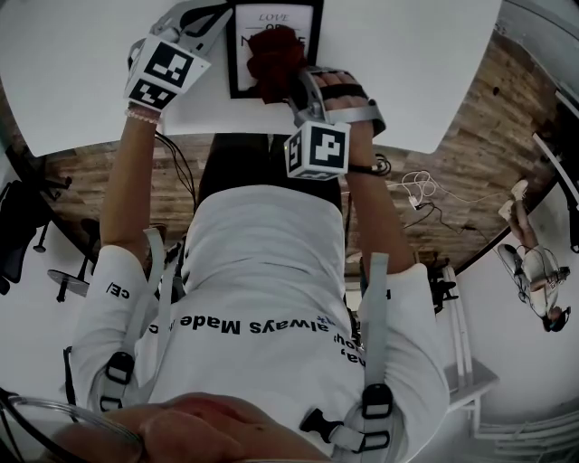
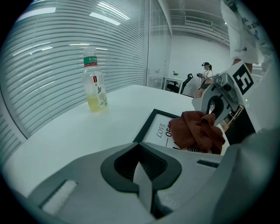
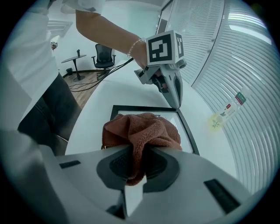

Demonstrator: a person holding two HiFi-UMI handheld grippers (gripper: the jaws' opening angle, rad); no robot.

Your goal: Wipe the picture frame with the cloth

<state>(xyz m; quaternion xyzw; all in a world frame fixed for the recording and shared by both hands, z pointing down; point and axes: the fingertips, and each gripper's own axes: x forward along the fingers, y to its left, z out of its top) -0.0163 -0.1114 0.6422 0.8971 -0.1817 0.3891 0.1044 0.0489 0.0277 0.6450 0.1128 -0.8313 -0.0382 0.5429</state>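
Note:
A black picture frame (image 1: 312,36) with a white printed sheet lies flat on the white table (image 1: 425,63). A red-brown cloth (image 1: 276,56) rests bunched on its glass. My right gripper (image 1: 282,83) is shut on the cloth (image 3: 140,129), which bulges out ahead of the jaws over the frame (image 3: 186,127). My left gripper (image 1: 210,20) is at the frame's left side, its jaws shut with nothing between them (image 2: 142,173). In the right gripper view the left gripper (image 3: 174,98) points its tip down at the frame's far edge. The left gripper view shows the frame (image 2: 153,127) and cloth (image 2: 197,131) to the right.
A plastic bottle (image 2: 95,83) of yellowish drink stands on the table by the slatted wall, also seen as a bottle (image 3: 225,113) right of the frame. The table's near edge (image 1: 271,134) is against the person's body. Chairs and cables are on the wood floor (image 1: 452,181).

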